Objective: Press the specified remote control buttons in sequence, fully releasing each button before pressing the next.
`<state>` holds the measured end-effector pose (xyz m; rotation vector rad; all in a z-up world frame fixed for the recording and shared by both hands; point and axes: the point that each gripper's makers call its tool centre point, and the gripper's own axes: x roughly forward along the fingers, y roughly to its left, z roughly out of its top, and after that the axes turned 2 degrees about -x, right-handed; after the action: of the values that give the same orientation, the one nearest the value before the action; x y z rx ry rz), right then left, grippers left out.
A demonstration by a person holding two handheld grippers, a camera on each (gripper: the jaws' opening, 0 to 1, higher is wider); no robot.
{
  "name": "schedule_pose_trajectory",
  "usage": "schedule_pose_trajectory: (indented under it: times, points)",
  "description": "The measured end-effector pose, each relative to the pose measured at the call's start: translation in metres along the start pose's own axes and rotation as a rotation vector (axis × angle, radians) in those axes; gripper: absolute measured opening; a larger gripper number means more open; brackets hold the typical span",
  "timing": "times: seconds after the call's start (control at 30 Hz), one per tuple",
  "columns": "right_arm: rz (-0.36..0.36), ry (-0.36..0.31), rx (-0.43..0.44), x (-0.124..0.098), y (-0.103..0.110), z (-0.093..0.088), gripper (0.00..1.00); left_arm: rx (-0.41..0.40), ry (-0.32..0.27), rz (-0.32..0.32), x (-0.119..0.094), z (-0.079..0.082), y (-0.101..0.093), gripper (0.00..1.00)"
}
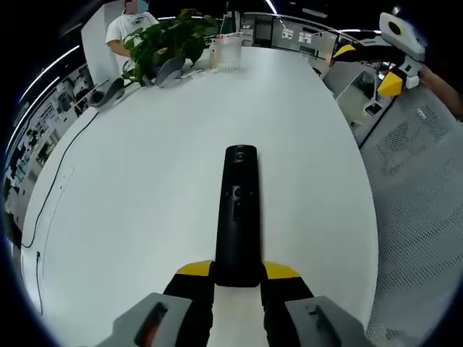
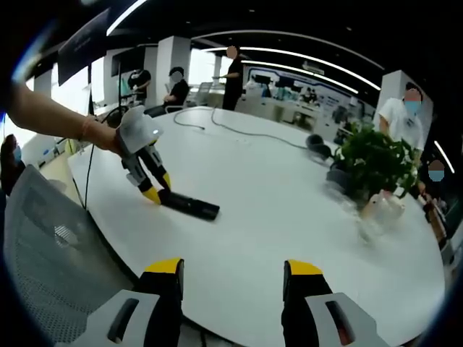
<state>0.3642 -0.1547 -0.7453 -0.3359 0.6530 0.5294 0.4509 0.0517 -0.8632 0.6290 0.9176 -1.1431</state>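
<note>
Matt black plastic remote [image 1: 239, 217]; smooth white table [image 1: 145, 217].

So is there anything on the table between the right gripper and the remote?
Nothing visible. In the right gripper view, bare white table lies between the open right gripper and the remote, whose near end the left gripper holds.

Large white oval table [image 1: 145, 217]: black remote control [image 1: 239, 217] lying near, potted green plant [image 1: 170, 40] and clear containers [image 1: 226, 50] far, black cable [image 1: 54, 181] trailing left.
</note>
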Motion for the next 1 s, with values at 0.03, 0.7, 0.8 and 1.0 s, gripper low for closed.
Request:
schedule_pose_trajectory:
  times: [0.03,0.7,0.8,1.0]
  points:
    - [0.001,0.0,-0.001,0.0,0.0,0.0,0.53,0.0,0.0,-0.001,0.0,0.0,-0.001,0.24]
    - [0.006,0.003,-0.012,0.001,0.001,0.0,0.53,0.015,0.003,-0.01,-0.001,-0.003,-0.021,0.24]
    - [0.006,0.004,-0.014,0.001,0.001,0.0,0.53,0.015,0.003,-0.011,-0.001,-0.003,-0.025,0.24]
    - [0.007,0.003,-0.017,0.001,0.001,0.0,0.53,0.019,0.006,-0.013,-0.002,-0.005,-0.033,0.24]
